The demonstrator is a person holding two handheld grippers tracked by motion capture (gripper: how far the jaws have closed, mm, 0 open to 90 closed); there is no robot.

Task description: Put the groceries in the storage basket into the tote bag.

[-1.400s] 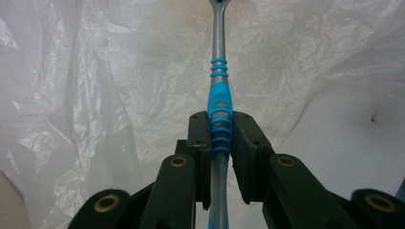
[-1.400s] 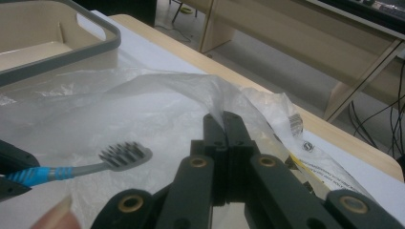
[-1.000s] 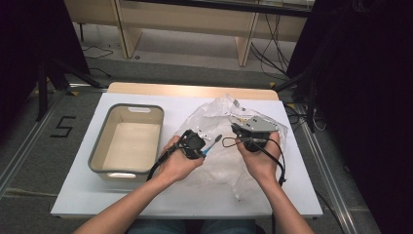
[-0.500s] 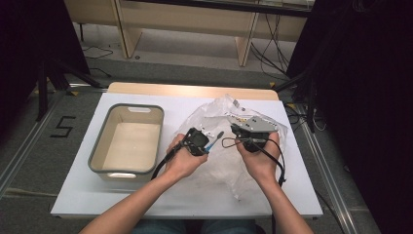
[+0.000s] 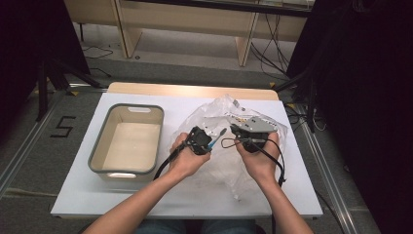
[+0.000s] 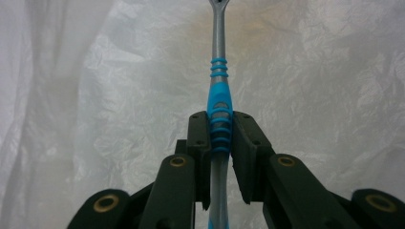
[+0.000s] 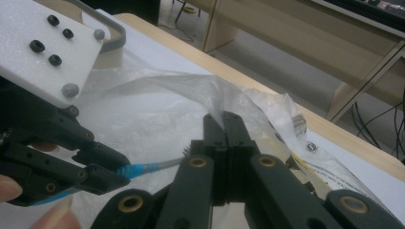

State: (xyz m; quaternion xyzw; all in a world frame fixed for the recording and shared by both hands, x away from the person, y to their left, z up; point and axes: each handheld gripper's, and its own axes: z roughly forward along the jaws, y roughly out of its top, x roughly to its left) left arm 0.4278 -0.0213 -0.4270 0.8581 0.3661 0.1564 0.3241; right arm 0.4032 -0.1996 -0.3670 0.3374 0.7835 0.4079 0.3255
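over white table (image 5: 87, 195), left gripper (image 6: 220, 129) jaws clamp toothbrush (image 6: 218, 90).

**Colours at the table**

Toothbrush (image 6: 219, 102): silver-grey handle, bright blue grip with blue ribbed rings. Plastic bag (image 5: 229, 168): clear to milky white, crinkled, small yellow and black print near one edge. Left gripper (image 5: 210, 145) and right gripper (image 5: 233, 129): black jaws, brass-coloured pivot pins; right one has a grey plate on top. Bin (image 5: 100, 151): grey rim, cream inside. Table (image 5: 73, 195): white top, light wood edge.
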